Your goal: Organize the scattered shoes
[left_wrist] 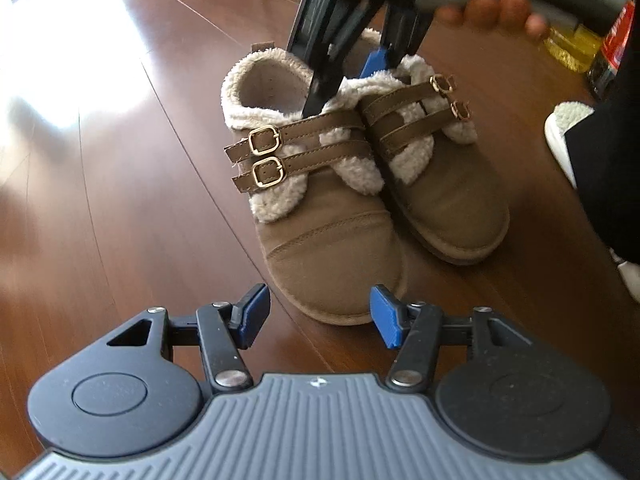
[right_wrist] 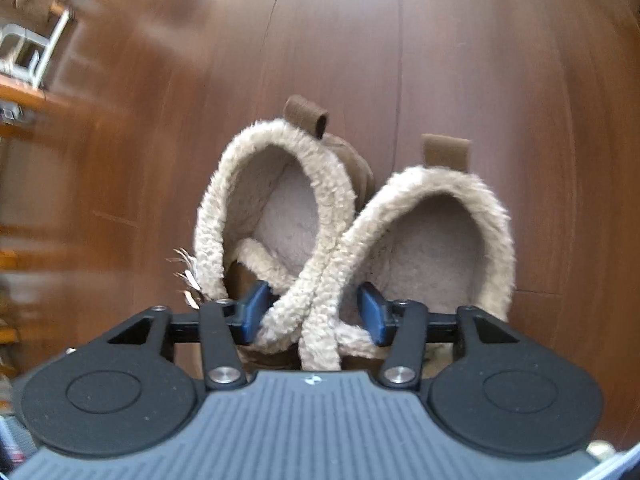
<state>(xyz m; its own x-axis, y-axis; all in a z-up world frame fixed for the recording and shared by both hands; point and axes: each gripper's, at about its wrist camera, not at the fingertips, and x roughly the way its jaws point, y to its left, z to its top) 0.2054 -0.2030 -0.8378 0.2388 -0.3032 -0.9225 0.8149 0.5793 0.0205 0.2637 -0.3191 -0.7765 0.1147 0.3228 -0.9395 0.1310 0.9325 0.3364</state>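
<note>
Here, nearest the left wrist camera, the left gripper (left_wrist: pixel 318 316) stands with its blue pads apart and nothing between them, just short of the toe of the nearer brown suede shoe with fleece trim and two buckled straps (left_wrist: pixel 320 220). Its twin, the second brown fleece-lined shoe (left_wrist: pixel 436 196), sits touching it on the dark wooden floor (left_wrist: pixel 140 200), toes roughly level, the pair slightly splayed. Beyond them the right gripper (left_wrist: pixel 352 68) comes down from above at the shoes' collars, held by a person's hand (left_wrist: pixel 492 8).

In the right wrist view, the right gripper (right_wrist: pixel 312 312) straddles the two inner fleece collars where they meet. Its blue pads (right_wrist: pixel 256 312) stand one in each opening and look clear of the fleece, so it seems to hold nothing, though blur leaves light contact uncertain.

Judging by this, the pair is being set down together. To finish well, lift the right gripper straight up so a pad does not snag the fleece and drag a shoe askew; the left gripper can nudge the toes square if needed.

Only the left view shows the straps, the toes, a white fleecy slipper (left_wrist: pixel 560 128) and a dark bottle (left_wrist: pixel 612 52) far right. Only the right view shows the heel pull-tabs (right_wrist: pixel 306 114) and the pads' placement inside the openings.
</note>
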